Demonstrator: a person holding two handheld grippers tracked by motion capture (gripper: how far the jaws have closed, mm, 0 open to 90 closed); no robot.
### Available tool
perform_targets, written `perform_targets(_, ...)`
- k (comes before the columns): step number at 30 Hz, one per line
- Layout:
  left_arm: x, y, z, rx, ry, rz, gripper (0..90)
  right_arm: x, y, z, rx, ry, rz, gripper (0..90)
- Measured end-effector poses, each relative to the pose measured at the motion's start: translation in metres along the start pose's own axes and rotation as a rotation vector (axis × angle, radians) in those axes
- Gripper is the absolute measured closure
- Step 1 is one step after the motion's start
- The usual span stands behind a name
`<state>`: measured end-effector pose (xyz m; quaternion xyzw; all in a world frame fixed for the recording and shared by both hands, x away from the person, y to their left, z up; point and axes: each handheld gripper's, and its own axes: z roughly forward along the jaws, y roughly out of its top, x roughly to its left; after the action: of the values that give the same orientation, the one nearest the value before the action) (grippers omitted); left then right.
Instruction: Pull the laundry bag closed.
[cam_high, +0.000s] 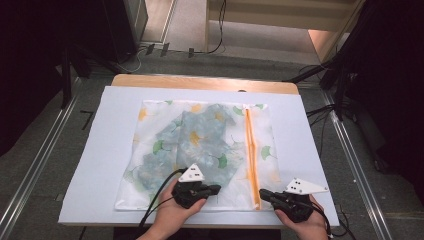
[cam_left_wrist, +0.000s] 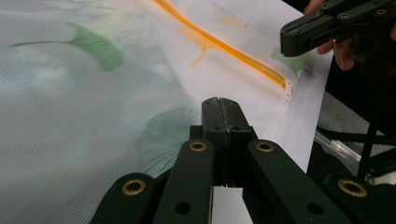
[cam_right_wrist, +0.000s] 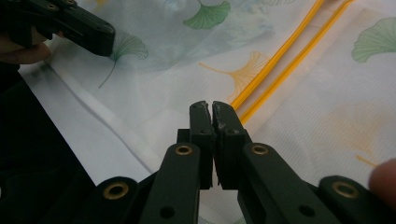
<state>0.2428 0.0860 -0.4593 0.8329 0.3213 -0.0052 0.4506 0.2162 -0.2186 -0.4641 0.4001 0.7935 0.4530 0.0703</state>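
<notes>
A white mesh bag (cam_high: 150, 150) printed with green and yellow leaves lies flat on the white board (cam_high: 105, 190). A blue-grey cloth (cam_high: 200, 135) shows through it. An orange zipper (cam_high: 251, 150) runs down the bag's right side, its two tapes (cam_right_wrist: 280, 56) slightly parted and its white pull (cam_left_wrist: 288, 88) at the near end. My left gripper (cam_high: 216, 189) is shut over the bag's near edge, left of the zipper (cam_left_wrist: 224, 46). My right gripper (cam_high: 262, 193) is shut right by the zipper's near end. I see nothing between either pair of jaws.
The board covers a wooden table (cam_high: 200, 81); its near edge lies just under both hands. Dark stands and cables (cam_high: 340, 85) line the floor on either side. The other gripper appears at the top right of the left gripper view (cam_left_wrist: 327, 23) and the top left of the right gripper view (cam_right_wrist: 70, 23).
</notes>
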Motion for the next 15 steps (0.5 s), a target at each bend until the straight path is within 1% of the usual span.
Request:
perform_targets(3,-0.011,0.003,0.019,0.039,0.006,0.031,90.0,0.000,-0.001,0.001,0.016,-0.005,-0.002,90.0)
perform_targets(4,-0.014,0.004,0.025,0.047,0.004,0.034,90.0,0.000,-0.002,0.002,0.021,0.007,0.002,90.0)
perform_targets(5,-0.017,0.004,0.030,0.058,0.005,0.040,90.0,0.000,-0.002,0.002,0.026,0.032,-0.002,90.0)
perform_targets(6,-0.020,0.005,0.034,0.069,0.007,0.048,90.0,0.002,-0.003,0.003,0.035,0.043,-0.014,90.0)
perform_targets(7,-0.023,0.005,0.038,0.073,0.008,0.056,90.0,0.003,-0.004,0.004,0.043,0.045,-0.031,90.0)
perform_targets(8,-0.026,0.005,0.041,0.078,0.015,0.065,90.0,0.004,-0.004,0.005,0.052,0.045,-0.036,90.0)
perform_targets(9,-0.026,0.005,0.041,0.078,0.015,0.065,90.0,0.005,-0.004,0.006,0.052,0.046,-0.039,89.6)
perform_targets(10,-0.028,0.004,0.047,0.100,0.020,0.086,90.0,0.005,-0.004,0.007,0.051,0.055,-0.040,88.1)
perform_targets(11,-0.027,0.002,0.049,0.109,0.020,0.083,90.0,0.005,-0.004,0.007,0.055,0.069,-0.038,86.0)
perform_targets(12,-0.026,0.000,0.050,0.100,0.010,0.074,90.0,0.005,-0.005,0.008,0.066,0.079,-0.044,83.0)
perform_targets(14,-0.024,0.001,0.050,0.106,0.004,0.074,90.0,0.007,-0.006,0.011,0.088,0.068,-0.057,77.6)
perform_targets(15,-0.023,0.001,0.050,0.101,-0.002,0.065,90.0,0.008,-0.007,0.012,0.098,0.063,-0.067,73.4)
